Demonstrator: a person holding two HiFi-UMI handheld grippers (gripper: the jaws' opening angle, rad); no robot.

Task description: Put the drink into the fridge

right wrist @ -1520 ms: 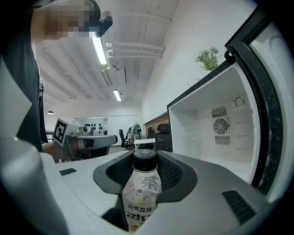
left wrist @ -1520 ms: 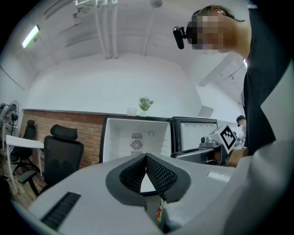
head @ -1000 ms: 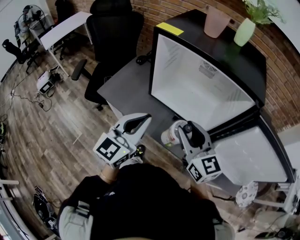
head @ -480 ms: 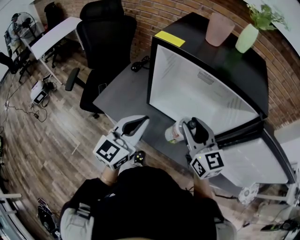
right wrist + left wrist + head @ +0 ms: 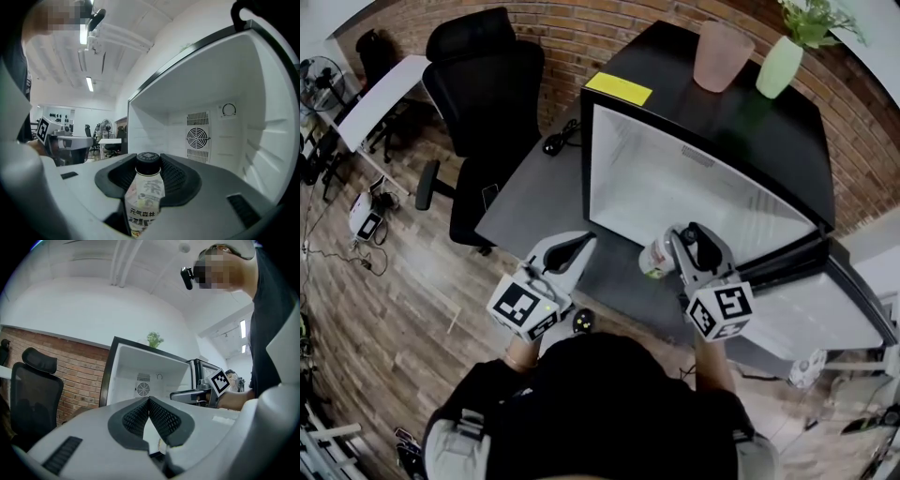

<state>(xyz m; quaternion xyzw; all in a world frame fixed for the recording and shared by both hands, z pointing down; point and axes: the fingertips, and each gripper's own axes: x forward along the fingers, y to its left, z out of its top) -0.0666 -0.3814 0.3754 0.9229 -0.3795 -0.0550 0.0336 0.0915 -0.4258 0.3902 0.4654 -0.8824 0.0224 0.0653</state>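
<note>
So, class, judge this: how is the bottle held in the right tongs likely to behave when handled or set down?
The bottle looks tall and narrow with a round body, so it would probably tip if nudged, then roll. Its wrapper looks smooth, so it may slip in the right tongs. It seems fairly stiff: no denting shows where it is gripped.

- The fridge (image 5: 675, 183) stood open toward me. Its white cavity lay straight ahead of my right gripper (image 5: 673, 246), wider than the drink bottle (image 5: 655, 259) clamped in its jaws.
- Its door (image 5: 811, 314) was swung out on my right, walling off that side.
- Bare worktop (image 5: 530, 202) lay left of the fridge, ahead of my left gripper (image 5: 581, 241).
- A black chair (image 5: 483, 84) blocked the worktop's far edge.
</note>
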